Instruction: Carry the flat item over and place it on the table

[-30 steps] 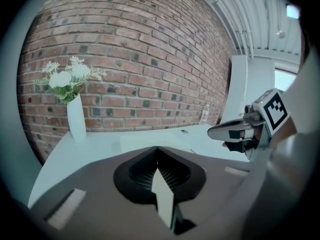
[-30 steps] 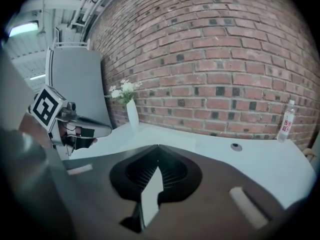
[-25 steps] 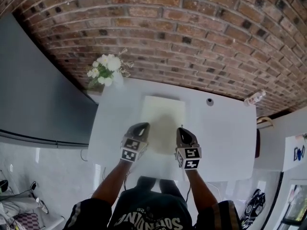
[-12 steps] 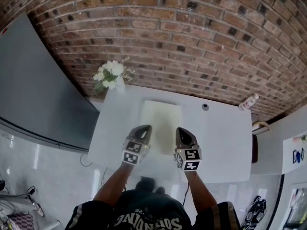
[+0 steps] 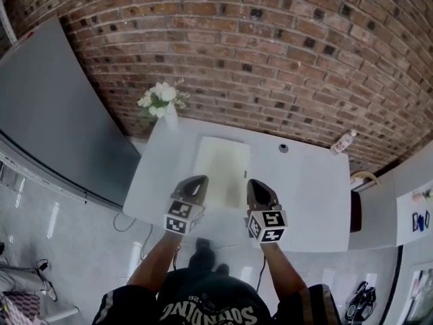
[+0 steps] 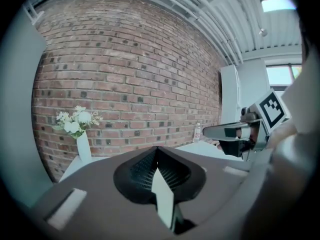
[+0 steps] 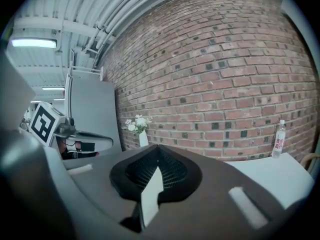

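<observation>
the flat item (image 5: 222,171) lies on the table (image 5: 304,195).

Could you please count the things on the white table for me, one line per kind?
Flat mat: 1
Vase of flowers: 1
Bottle: 1
Small round dark piece: 1
Total: 4
</observation>
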Demonstrator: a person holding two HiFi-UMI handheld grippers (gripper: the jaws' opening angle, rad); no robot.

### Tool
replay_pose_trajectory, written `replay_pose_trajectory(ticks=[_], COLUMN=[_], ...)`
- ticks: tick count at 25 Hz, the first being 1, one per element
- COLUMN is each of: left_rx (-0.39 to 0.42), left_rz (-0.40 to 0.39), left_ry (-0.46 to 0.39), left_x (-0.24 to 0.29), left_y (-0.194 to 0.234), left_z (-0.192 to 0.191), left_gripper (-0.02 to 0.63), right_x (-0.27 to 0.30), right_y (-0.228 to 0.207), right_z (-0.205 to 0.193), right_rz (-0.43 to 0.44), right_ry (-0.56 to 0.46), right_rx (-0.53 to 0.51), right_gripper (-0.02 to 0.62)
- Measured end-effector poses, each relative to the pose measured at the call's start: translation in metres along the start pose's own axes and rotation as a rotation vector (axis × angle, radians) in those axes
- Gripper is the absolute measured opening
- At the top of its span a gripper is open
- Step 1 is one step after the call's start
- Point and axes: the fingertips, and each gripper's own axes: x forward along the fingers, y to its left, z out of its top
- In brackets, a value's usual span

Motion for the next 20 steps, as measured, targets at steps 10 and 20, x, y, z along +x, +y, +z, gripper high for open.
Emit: replay_pose_trajectory(ticks=[10,20], left_rx=[0.036,0.045], left_rz=[0.023,0.015], left_ry=[-0.065,-0.093], left_x=[-0.058,-0.094], left_y=[-0.037,-0.072], left_z=[0.027,0.029], left_gripper=[0.008,0.008], right_x=[-0.073,-0.131], right_y=[0.014,0.019], right_z=[0.020,0.025], right_rz=[-0.017,-0.073], right_ry=[-0.067,-0.111], right_rx=[-0.023,-0.022], right_gripper=[0.000,0.000])
